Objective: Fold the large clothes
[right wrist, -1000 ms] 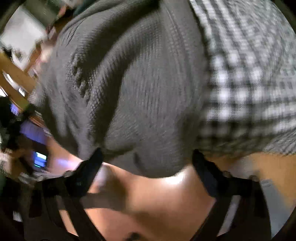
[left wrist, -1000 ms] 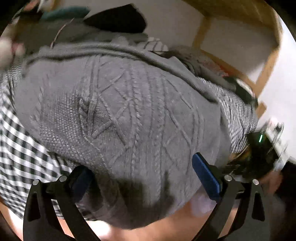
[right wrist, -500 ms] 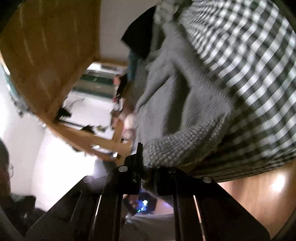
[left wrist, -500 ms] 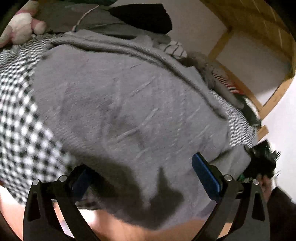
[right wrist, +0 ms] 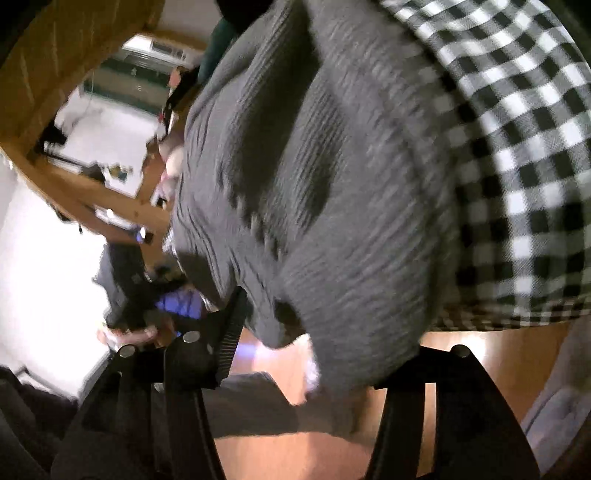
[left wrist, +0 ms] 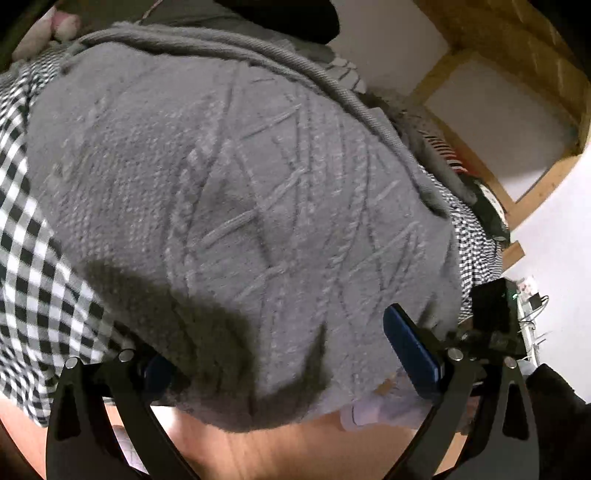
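Note:
A grey cable-knit sweater [left wrist: 258, 192] lies spread over a black-and-white checked cloth [left wrist: 40, 280]. My left gripper [left wrist: 284, 365] stands open over the sweater's near hem, blue pads [left wrist: 410, 350] wide apart, and the knit lies between them without being pinched. In the right wrist view a thick fold of the sweater [right wrist: 332, 184] bulges between the fingers of my right gripper [right wrist: 325, 343]. Its jaws are opening; the right finger is partly hidden behind the knit. The right gripper [left wrist: 491, 317] also shows at the sweater's right edge in the left wrist view.
A wooden surface [left wrist: 258, 454] shows under the cloth's near edge. Wooden frame beams [left wrist: 443, 66] and a white wall stand behind. More clothes [left wrist: 280, 14] are piled at the back, with a pink soft toy [left wrist: 55, 29] at far left. A hand [right wrist: 125, 336] holds the left gripper.
Half a second ago the right gripper was shut on the sweater's edge; now its fingers are apart with the fold loose between them. The left gripper has sunk slightly toward the hem.

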